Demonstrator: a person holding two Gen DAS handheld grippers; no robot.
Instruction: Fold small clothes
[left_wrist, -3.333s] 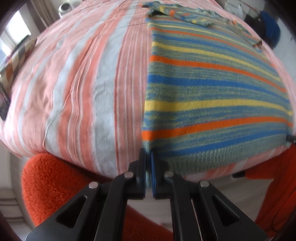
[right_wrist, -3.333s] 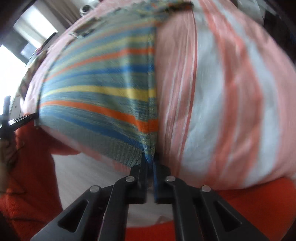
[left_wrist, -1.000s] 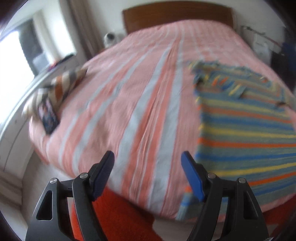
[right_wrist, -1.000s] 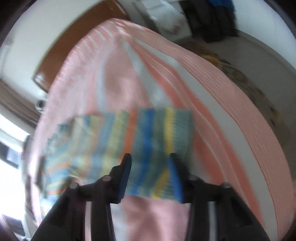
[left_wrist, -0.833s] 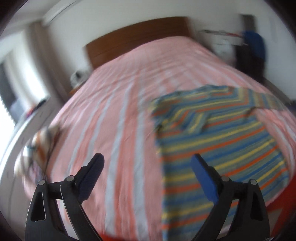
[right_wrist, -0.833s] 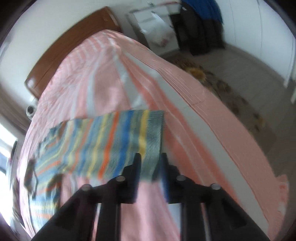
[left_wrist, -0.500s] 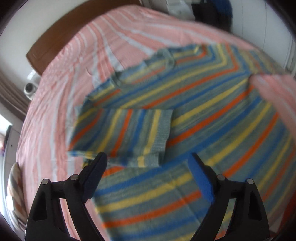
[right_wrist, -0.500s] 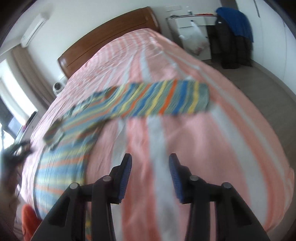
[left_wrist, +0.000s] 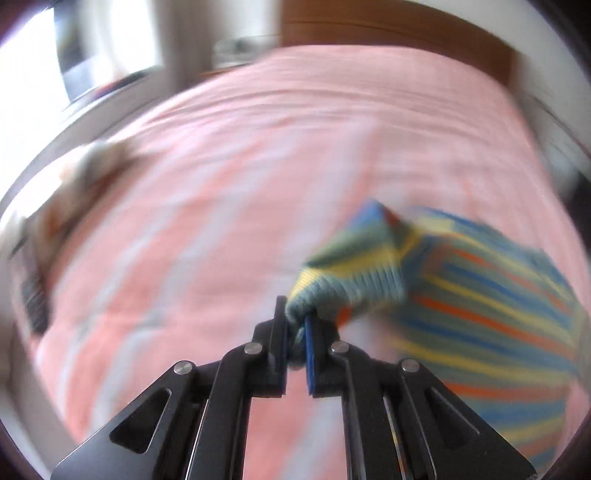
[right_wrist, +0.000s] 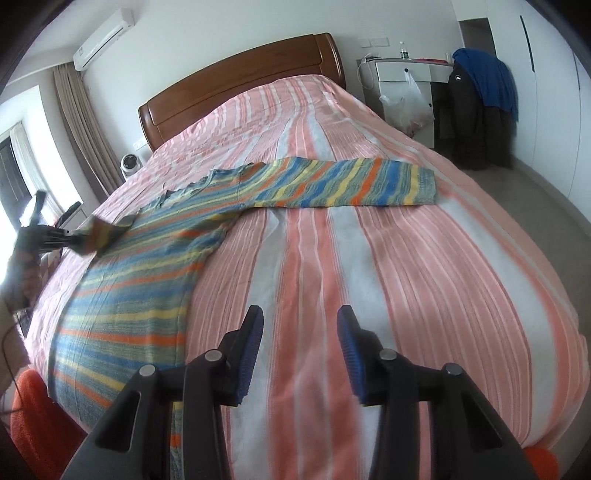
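Note:
A striped sweater (right_wrist: 147, 258) in blue, yellow, orange and grey-green lies flat on the bed's left half; its right sleeve (right_wrist: 351, 182) stretches out across the bed. My left gripper (left_wrist: 295, 328) is shut on the cuff of the left sleeve (left_wrist: 347, 284) and holds it raised off the bed; it also shows in the right wrist view (right_wrist: 72, 236) at the far left. My right gripper (right_wrist: 301, 339) is open and empty, above the bedspread near the foot, right of the sweater body.
The bed (right_wrist: 424, 258) has a pink and white striped cover and a wooden headboard (right_wrist: 240, 81). A white cabinet (right_wrist: 402, 88) and dark clothes on a chair (right_wrist: 480, 107) stand at the right. Something orange and fuzzy (right_wrist: 33, 417) sits at the bed's foot.
My left gripper was open above the folded left sleeve; it has shut on the sleeve cuff and lifted it. My right gripper stays open, with the right sleeve lying spread out.

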